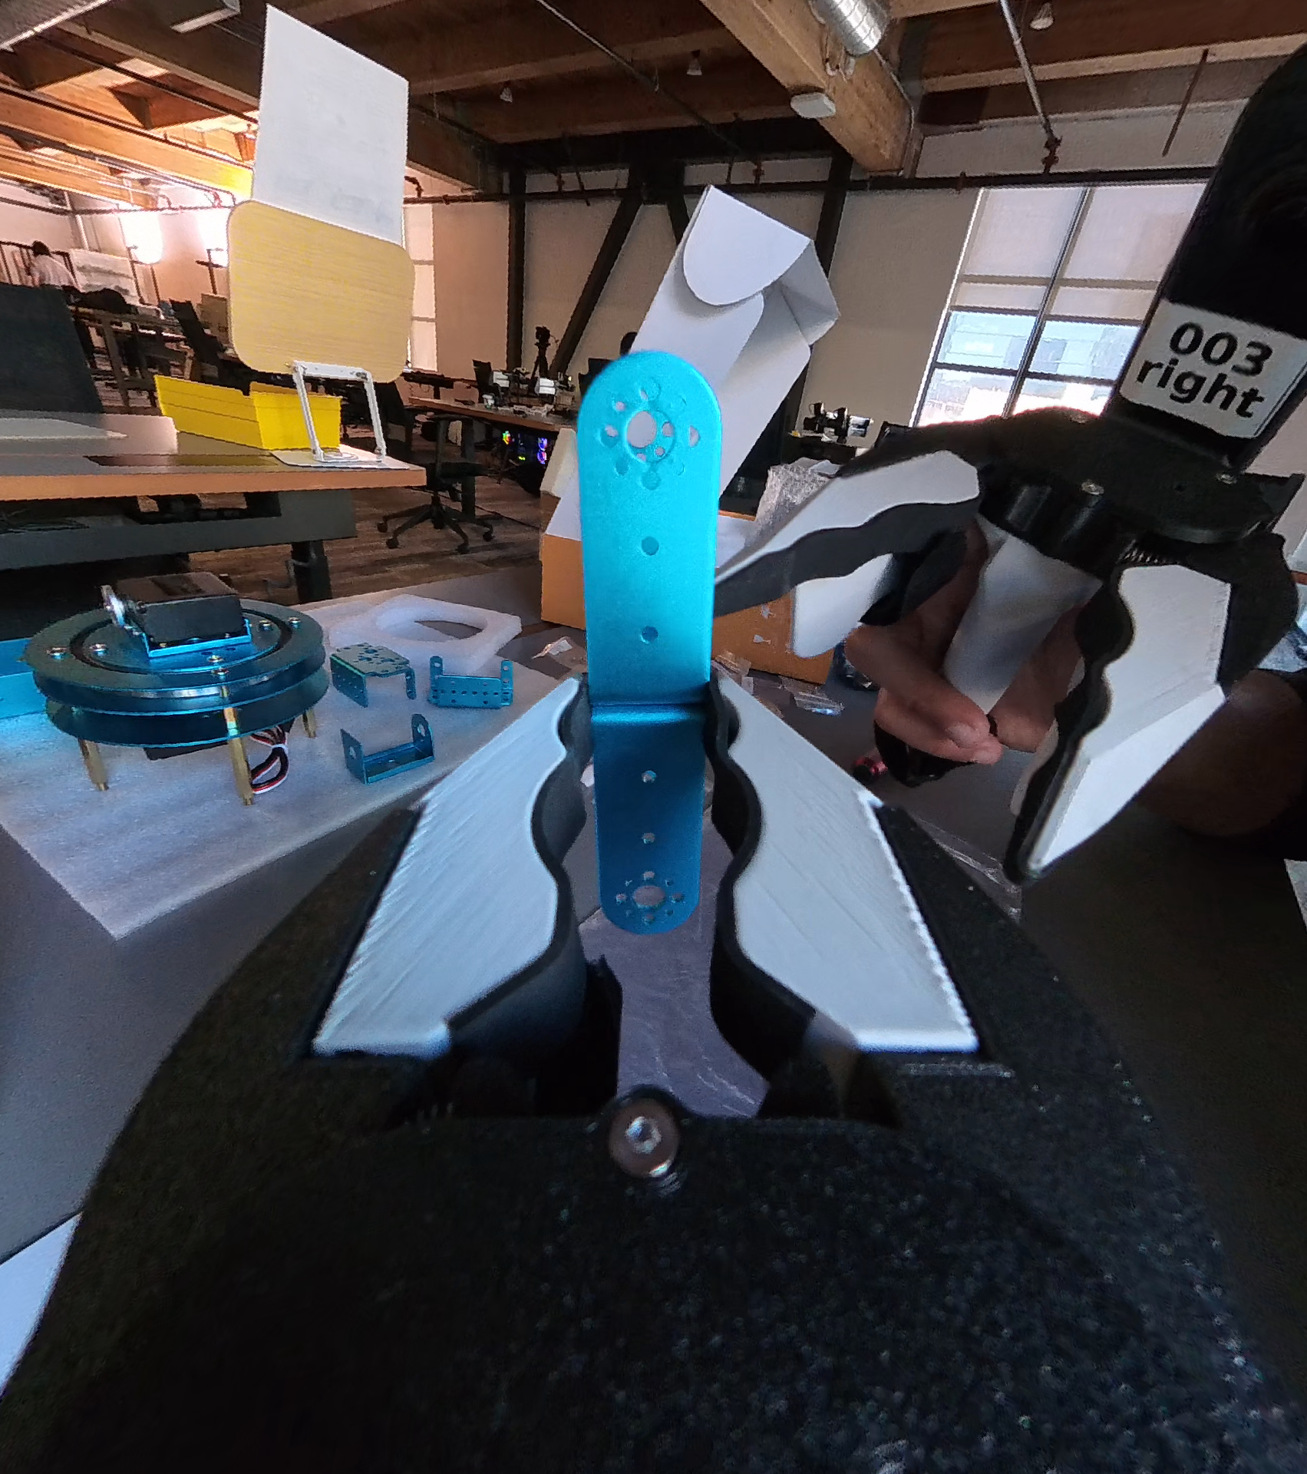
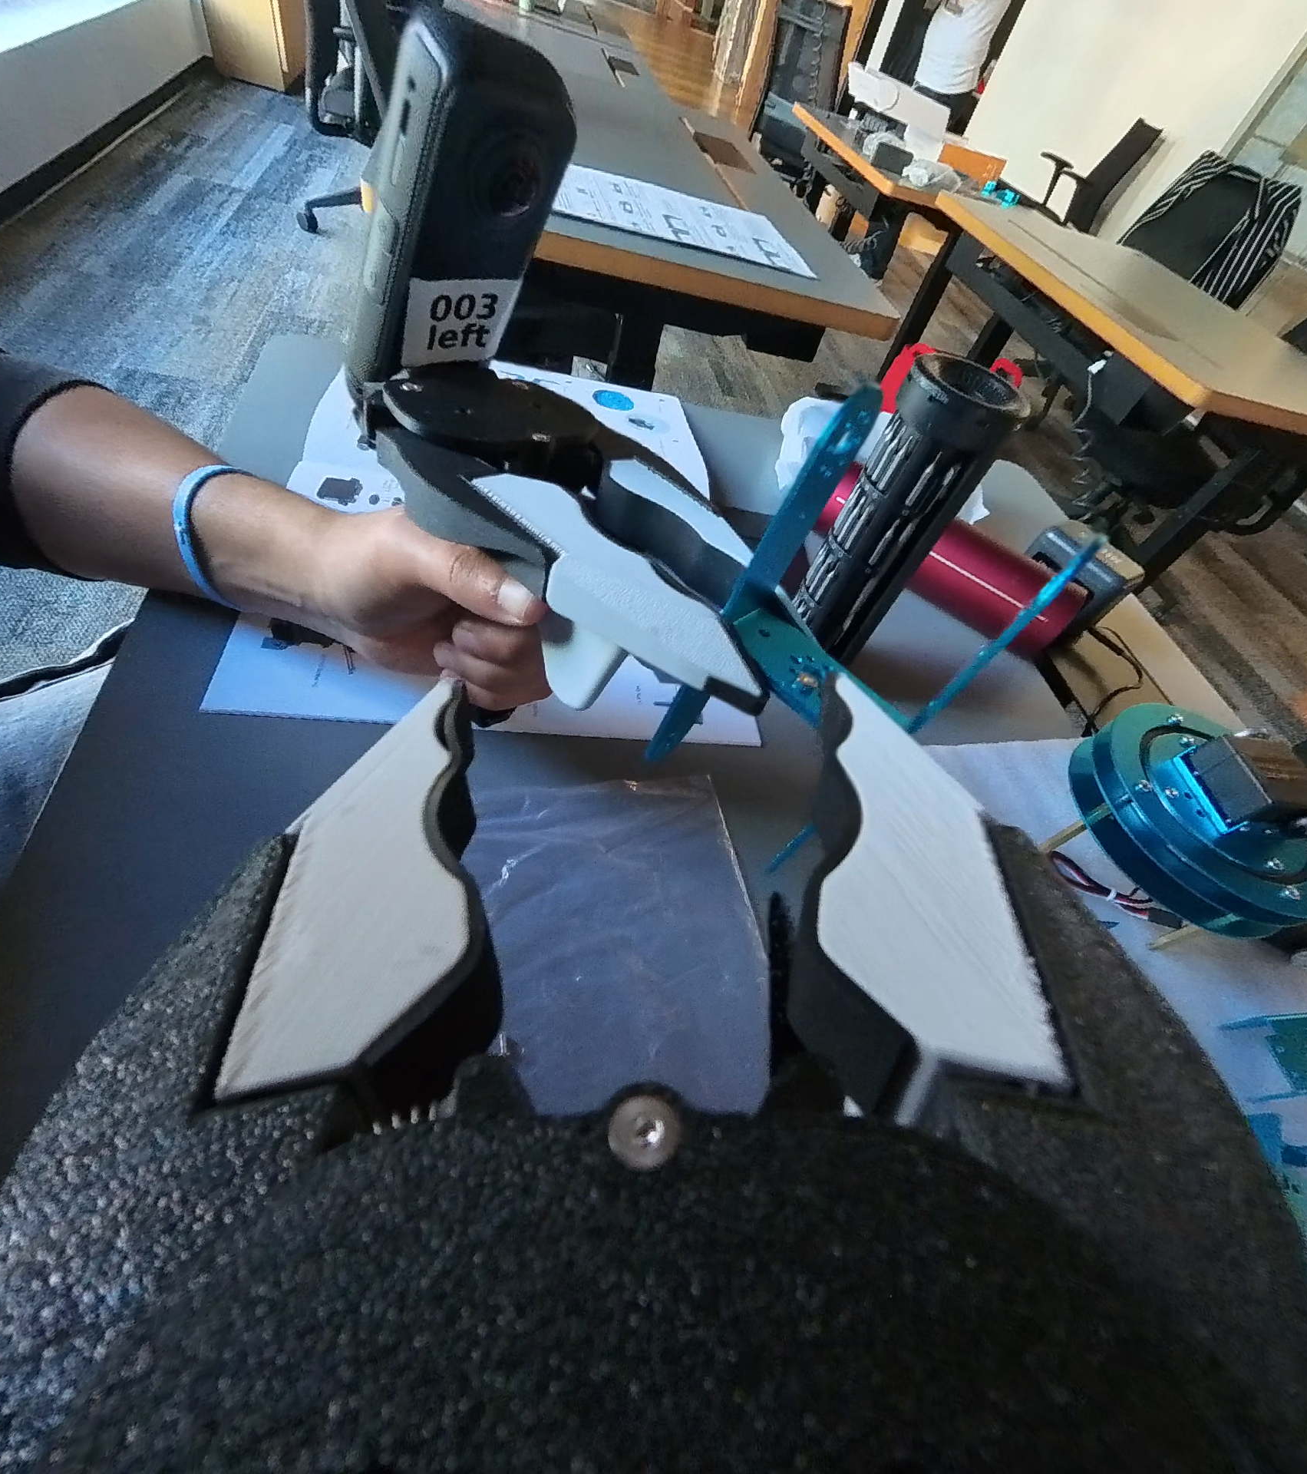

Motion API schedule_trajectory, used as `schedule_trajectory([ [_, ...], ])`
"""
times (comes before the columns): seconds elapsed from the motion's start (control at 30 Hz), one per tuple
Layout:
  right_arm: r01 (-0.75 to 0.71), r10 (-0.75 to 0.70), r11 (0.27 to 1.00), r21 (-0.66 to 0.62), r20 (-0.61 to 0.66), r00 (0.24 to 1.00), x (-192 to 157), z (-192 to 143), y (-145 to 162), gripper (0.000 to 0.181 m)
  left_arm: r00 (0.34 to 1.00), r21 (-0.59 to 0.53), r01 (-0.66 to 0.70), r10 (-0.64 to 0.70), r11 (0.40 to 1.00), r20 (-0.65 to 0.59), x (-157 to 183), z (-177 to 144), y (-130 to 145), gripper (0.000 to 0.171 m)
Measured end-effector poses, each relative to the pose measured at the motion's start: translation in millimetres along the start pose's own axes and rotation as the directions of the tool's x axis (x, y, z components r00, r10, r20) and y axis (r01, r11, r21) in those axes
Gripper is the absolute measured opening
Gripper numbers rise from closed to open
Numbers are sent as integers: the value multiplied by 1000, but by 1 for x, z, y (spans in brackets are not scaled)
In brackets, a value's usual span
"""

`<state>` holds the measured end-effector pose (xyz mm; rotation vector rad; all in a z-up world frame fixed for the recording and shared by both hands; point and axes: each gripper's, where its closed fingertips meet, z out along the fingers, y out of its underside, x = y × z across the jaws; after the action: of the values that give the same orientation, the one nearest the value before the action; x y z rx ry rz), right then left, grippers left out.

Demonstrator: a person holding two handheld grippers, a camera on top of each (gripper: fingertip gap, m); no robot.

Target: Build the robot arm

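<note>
1. The left gripper [image 1: 646, 702] is clamped on a blue metal bracket [image 1: 646, 558], a long perforated U-shaped piece, held up in the air above the tabletop [image 1: 36, 1037] (its two arms show clearly in the right wrist view).
2. The right gripper [image 2: 646, 718] stands spread wide with nothing between its fingers, its tips just beside the bracket's base.
3. A white foam sheet [image 1: 155, 845] lies toward the table's far edge, carrying a round blue turntable base [image 1: 175, 662] with a servo on top and several small blue brackets [image 1: 375, 670].
4. A clear plastic bag [image 2: 618, 901] lies on the table under the right gripper.
5. Printed paper sheets [image 2: 315, 678] lie under the person's left hand [image 2: 411, 590].
</note>
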<state>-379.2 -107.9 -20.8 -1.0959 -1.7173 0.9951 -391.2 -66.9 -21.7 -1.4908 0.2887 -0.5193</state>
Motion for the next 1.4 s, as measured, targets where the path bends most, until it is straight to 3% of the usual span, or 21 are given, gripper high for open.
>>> schedule_trajectory([
  [0.1,-14,15,1000,-19,11,1000,-1,5,4,93,1000,-4,-20,20,1000,-13,5,2,1,26],
  [0.3,-30,31,999,-14,56,998,-9,1,2,83,1000,-2,1,-1,1000,27,-6,-1,0,26],
  [0.43,-5,5,999,-32,1,1000,1,2,4,92,1000,6,18,-18,1000,13,-5,-1,-1,26],
  [0.67,-57,59,998,-34,50,997,-6,6,7,97,1000,-16,-21,21,1000,12,0,2,4,26],
  [0.77,-61,62,998,-14,77,995,-10,2,2,86,999,-8,7,-7,1000,34,-9,0,3,26],
  [0.9,-34,35,999,-34,26,999,-1,5,5,99,1000,1,-3,3,1000,17,-5,0,1,26],
  [1.03,-52,53,998,-24,43,998,-3,9,8,100,999,-12,-45,45,999,-9,6,3,4,26],
  [1.17,-60,62,998,-36,58,996,-8,7,8,102,998,-18,-43,43,999,36,-4,1,4,26],
  [1.23,-40,42,999,-34,57,998,-8,5,6,94,999,-13,-27,28,1000,43,-8,0,3,26],
  [1.4,-8,8,999,-35,7,1000,-3,7,6,99,999,-6,-29,29,1000,24,-3,1,1,26],
])
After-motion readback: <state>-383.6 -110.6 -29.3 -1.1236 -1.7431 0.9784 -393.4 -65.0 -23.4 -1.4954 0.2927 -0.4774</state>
